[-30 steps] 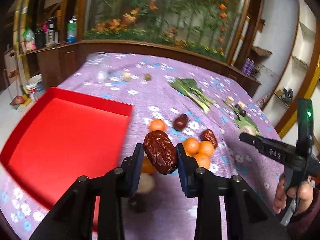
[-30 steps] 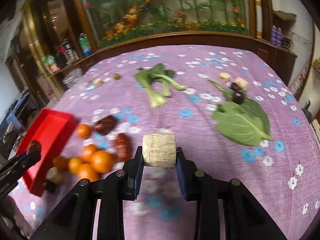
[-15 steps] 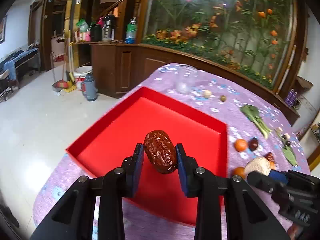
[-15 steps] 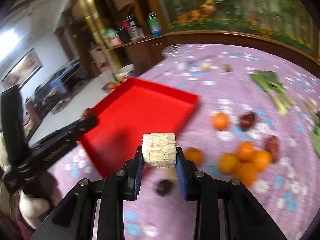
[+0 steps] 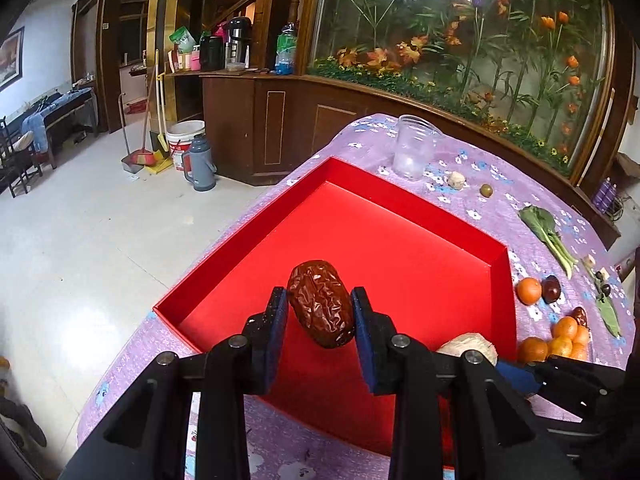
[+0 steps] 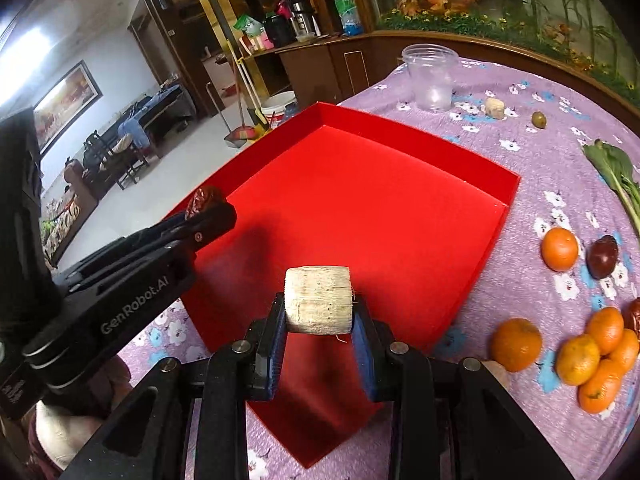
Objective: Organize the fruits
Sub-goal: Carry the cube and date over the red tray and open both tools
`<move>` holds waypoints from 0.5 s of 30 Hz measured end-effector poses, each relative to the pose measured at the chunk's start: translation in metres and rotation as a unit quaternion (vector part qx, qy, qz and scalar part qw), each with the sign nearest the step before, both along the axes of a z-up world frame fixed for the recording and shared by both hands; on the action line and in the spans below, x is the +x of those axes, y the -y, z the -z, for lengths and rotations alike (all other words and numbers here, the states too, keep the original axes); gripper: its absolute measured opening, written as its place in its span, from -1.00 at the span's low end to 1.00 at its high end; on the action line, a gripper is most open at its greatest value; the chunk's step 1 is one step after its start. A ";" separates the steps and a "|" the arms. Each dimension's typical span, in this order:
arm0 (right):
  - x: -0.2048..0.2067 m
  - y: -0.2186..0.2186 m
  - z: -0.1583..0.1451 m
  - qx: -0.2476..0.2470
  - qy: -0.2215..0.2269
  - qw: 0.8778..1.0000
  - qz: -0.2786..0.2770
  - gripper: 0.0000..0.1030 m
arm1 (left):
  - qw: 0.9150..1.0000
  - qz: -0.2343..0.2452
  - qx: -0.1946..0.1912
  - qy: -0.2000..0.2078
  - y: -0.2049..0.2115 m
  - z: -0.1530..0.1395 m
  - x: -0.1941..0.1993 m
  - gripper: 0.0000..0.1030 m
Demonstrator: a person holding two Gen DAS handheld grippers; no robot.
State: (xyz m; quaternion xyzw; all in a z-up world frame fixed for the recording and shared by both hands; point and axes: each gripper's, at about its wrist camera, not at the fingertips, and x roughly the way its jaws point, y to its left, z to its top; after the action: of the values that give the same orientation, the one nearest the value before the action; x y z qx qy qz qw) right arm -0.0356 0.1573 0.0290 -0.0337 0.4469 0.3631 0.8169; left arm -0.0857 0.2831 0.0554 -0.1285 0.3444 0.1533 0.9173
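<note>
Two grippers hung over a red tray (image 5: pixel 400 240), each clamped on its load. The left gripper (image 5: pixel 320 316) pinched a wrinkled dried red date (image 5: pixel 321 304) between its blue pads, the fruit tilted and held clear above the tray floor. The right gripper (image 6: pixel 319 314) squeezed a pale, fibrous cylinder chunk (image 6: pixel 319 300) over the tray's near corner. To its left, the other tool's black body carried the white lettering "GenRobot.AI" (image 6: pixel 134 306), the only writing that could be read.

Just right of the right gripper lay a cluster of tangerines (image 6: pixel 592 356) on the purple flowered tablecloth (image 6: pixel 560 128), with one lone tangerine (image 6: pixel 559 249) and a dark plum-like fruit (image 6: pixel 602 257) further ahead. Beyond these lay a leafy green vegetable (image 6: pixel 612 168). Past the tray's far edge stood a clear plastic cup (image 6: pixel 432 76), with a small pale chunk (image 6: pixel 495 108) and an olive-green fruit (image 6: pixel 539 119) to its right.
</note>
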 end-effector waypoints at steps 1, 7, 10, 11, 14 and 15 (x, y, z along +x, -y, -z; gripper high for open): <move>0.001 -0.001 0.001 0.000 0.000 1.000 0.000 -0.32 | 1.000 -0.002 -0.002 0.000 0.000 0.000 0.000 -0.40; -0.002 0.001 -0.004 0.013 0.000 1.000 -0.001 -0.06 | 1.000 -0.014 -0.006 0.007 -0.003 -0.007 -0.005 0.05; -0.007 0.006 -0.012 0.017 0.012 1.000 -0.001 -0.05 | 1.000 -0.019 -0.013 0.018 -0.007 -0.014 -0.012 0.14; -0.008 0.009 -0.016 0.020 0.015 1.000 0.001 -0.05 | 0.999 -0.022 -0.019 0.023 -0.009 -0.019 -0.015 0.17; -0.011 0.028 -0.027 0.029 0.025 0.999 0.016 -0.05 | 0.998 -0.029 -0.035 0.041 -0.013 -0.029 -0.025 0.32; -0.011 0.036 -0.031 0.031 0.028 0.999 0.022 -0.05 | 0.998 -0.031 -0.039 0.047 -0.014 -0.033 -0.029 0.35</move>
State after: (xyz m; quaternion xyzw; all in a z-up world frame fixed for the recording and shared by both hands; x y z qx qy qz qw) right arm -0.0470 0.1216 0.0599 -0.0088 0.4132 0.3578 0.8374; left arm -0.1144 0.2968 0.0881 -0.1816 0.3027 0.1616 0.9216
